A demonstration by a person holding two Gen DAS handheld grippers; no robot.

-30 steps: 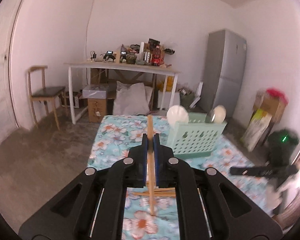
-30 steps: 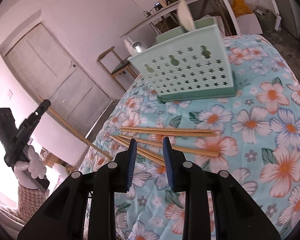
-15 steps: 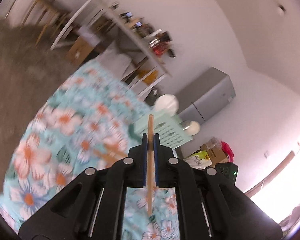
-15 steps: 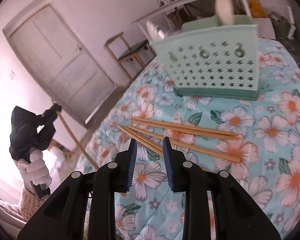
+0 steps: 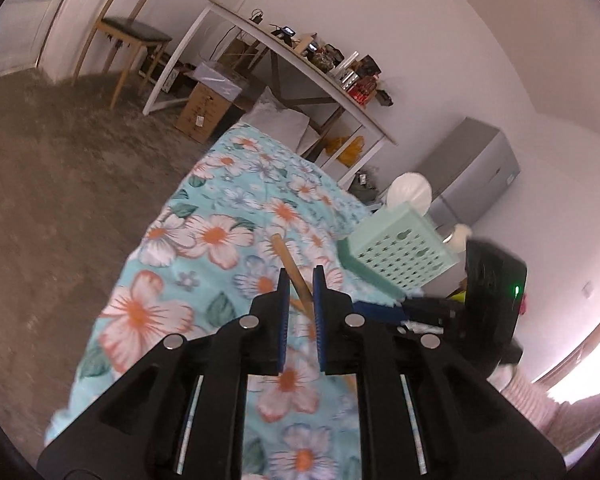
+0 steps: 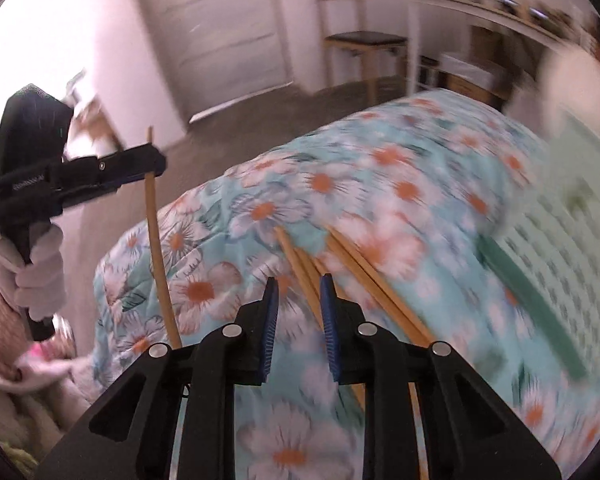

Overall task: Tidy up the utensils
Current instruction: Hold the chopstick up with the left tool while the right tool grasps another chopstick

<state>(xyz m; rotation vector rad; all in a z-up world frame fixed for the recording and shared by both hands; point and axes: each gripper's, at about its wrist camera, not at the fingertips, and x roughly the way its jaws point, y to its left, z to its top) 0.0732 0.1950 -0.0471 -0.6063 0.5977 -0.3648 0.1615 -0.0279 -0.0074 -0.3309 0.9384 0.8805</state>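
One wooden chopstick (image 6: 156,248) is held near its top end in the left gripper (image 6: 150,168), hanging roughly upright above the 9 o'clock edge of the floral cloth. In the left wrist view that chopstick (image 5: 290,268) is seen slanting between the blue pads. More wooden chopsticks (image 6: 340,276) lie bunched flat on the cloth, fanning toward 5 o'clock. A mint perforated basket (image 5: 396,248) stands at 2 o'clock, holding a white spoon (image 5: 410,192).
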